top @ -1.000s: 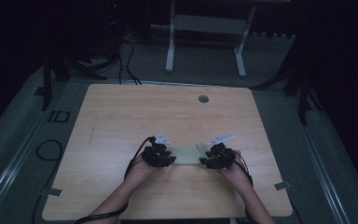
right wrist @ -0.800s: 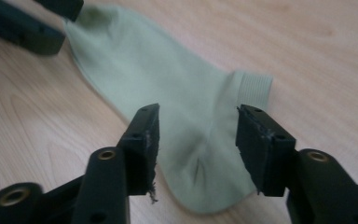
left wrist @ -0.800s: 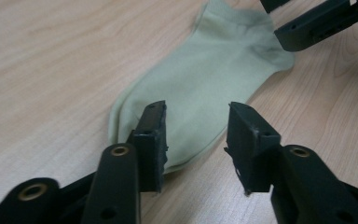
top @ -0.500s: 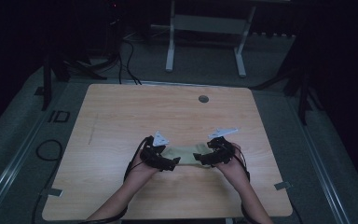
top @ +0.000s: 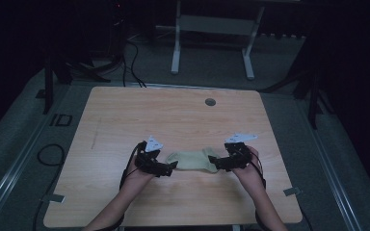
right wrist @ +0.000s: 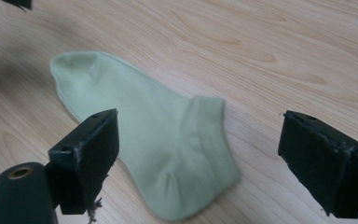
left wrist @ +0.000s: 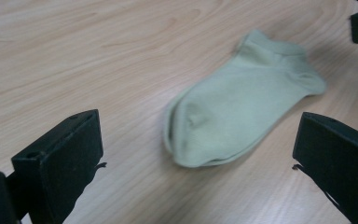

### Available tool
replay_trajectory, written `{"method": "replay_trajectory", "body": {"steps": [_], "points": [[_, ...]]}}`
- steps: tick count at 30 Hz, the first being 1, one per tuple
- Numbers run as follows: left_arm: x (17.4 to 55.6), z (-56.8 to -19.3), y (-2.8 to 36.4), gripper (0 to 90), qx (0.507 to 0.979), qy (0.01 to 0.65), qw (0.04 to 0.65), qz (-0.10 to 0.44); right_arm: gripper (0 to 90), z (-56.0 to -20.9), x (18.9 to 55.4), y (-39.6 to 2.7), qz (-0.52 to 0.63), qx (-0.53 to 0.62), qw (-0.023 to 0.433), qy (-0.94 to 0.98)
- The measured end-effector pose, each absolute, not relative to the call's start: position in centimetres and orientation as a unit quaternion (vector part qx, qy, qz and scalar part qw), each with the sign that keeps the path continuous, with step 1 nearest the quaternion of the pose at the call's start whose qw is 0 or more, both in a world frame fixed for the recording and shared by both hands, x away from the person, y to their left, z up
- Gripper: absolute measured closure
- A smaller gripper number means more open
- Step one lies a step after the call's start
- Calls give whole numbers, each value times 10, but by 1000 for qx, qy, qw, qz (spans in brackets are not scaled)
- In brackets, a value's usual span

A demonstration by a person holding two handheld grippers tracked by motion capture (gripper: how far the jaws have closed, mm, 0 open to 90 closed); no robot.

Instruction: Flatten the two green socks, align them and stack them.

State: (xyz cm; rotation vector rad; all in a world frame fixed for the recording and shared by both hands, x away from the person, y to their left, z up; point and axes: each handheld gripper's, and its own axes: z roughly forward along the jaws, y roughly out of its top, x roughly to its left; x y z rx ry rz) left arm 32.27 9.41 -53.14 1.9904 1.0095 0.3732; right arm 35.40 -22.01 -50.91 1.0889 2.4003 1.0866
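Dim room around us, dark floor, and a pale wooden table [top: 125, 120] lit in the middle. On it we see a light green sock [top: 192, 160] lying flat near the front edge, its long axis running across the table from side to side, toe end toward our left claw [top: 172, 166] and cuff and heel toward our right claw [top: 213, 160]. It sits between the two claws, just beside each. Both claws have just been opening and now stand released, jaws wide, neither pressing on the sock. A small round grommet [top: 210, 102] sits well apart near the far edge. The sock looks short, ankle-cut, slightly creased at the heel.
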Motion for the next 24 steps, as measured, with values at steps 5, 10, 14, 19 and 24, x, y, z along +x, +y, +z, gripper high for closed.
{"method": "replay_trajectory", "body": {"steps": [5,10,14,19,24], "points": [[320,-532,102,17,790,408,434,143,124,-510,350,-229,381,378,150,831],[314,-535,115,17,792,411,426,149,123,-514,345,-239,378,371,163,832],[308,-539,127,17,789,411,430,151,123,-515,342,-248,385,373,165,828],[298,-544,142,17,788,422,415,170,123,-517,339,-258,388,375,165,826],[285,-544,155,17,785,426,411,183,123,-521,335,-265,383,381,169,825]]}}
